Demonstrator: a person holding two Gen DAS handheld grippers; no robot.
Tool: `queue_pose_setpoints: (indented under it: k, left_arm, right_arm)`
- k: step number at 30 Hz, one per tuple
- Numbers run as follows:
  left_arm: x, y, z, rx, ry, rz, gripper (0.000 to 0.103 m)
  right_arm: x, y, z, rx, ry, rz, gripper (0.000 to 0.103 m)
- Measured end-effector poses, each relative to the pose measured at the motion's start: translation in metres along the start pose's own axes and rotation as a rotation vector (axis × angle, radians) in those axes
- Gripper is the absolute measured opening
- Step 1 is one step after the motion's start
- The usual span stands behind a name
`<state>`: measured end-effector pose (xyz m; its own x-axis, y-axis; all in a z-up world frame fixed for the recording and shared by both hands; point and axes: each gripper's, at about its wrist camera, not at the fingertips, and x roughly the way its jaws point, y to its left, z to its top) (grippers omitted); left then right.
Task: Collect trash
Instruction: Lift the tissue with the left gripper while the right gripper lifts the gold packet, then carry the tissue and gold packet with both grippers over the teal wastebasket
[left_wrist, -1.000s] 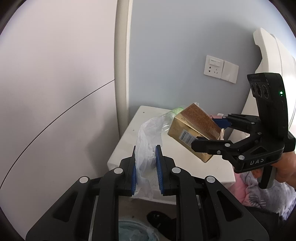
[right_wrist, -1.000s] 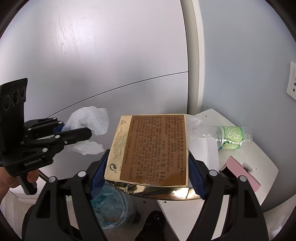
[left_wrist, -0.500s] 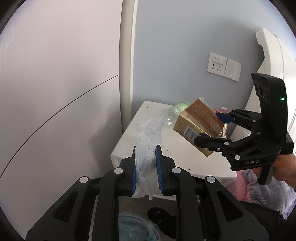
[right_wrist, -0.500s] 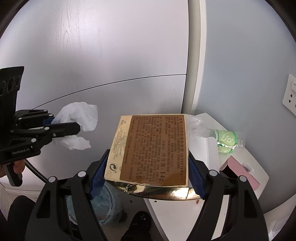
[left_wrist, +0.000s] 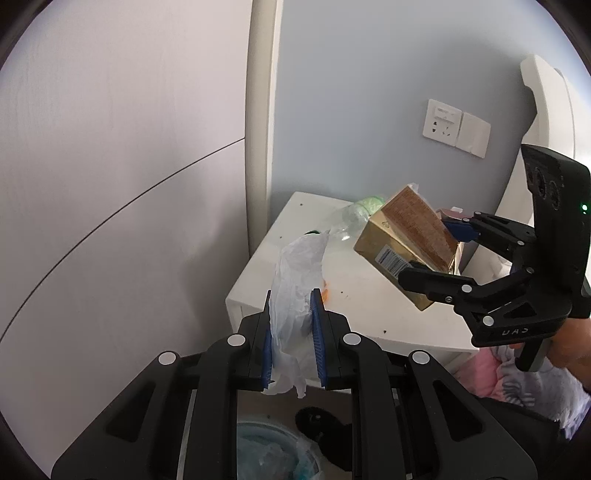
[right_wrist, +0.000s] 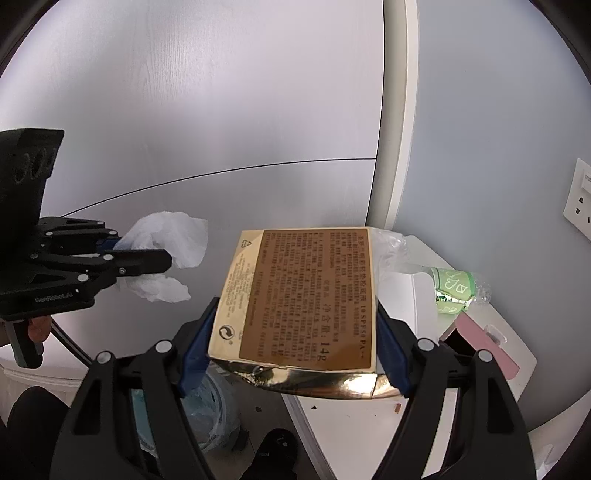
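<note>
My left gripper (left_wrist: 291, 306) is shut on a crumpled white tissue (left_wrist: 295, 280), held in the air beside a white bedside table (left_wrist: 354, 295). The same left gripper (right_wrist: 162, 260) and tissue (right_wrist: 170, 243) show at the left of the right wrist view. My right gripper (right_wrist: 295, 325) is shut on a gold and brown carton (right_wrist: 306, 295), its pads pressing both sides. In the left wrist view the carton (left_wrist: 402, 236) hangs tilted above the table in the right gripper (left_wrist: 432, 251). A bin with a pale blue liner (left_wrist: 273, 454) sits on the floor below; the bin (right_wrist: 210, 406) lies under the carton.
On the table lie an empty clear bottle with a green label (right_wrist: 454, 288), a white box (right_wrist: 406, 295) and a pink card (right_wrist: 484, 339). Small crumbs dot the tabletop. A dark shoe (left_wrist: 321, 424) rests on the floor. A wall socket (left_wrist: 443, 123) is on the blue wall.
Both views have swung slightly, so the table and wall sit further right in the left wrist view. The tissue and the carton stay gripped as before.
</note>
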<state>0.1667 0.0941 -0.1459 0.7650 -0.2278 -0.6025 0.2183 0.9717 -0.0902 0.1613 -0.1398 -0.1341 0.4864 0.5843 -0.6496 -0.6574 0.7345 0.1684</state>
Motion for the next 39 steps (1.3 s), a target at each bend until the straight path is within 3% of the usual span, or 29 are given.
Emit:
queue_pose_setpoints:
  k: [22,31,39]
  left_arm:
    - [0.034,-0.018,0.013,0.006,0.042,-0.003,0.016]
    - [0.038,-0.023,0.034,0.013,0.009,-0.021,0.016]
    - [0.024,-0.025,0.042,0.009,-0.022,-0.026,0.016]
  right_arm:
    - [-0.005,-0.023,-0.004,-0.091,-0.124,-0.124,0.073]
    - [-0.024,-0.041,0.014,-0.097,-0.157,-0.156,0.073]
    - [-0.043,-0.035,0.019,-0.081,-0.157,-0.127,0.073]
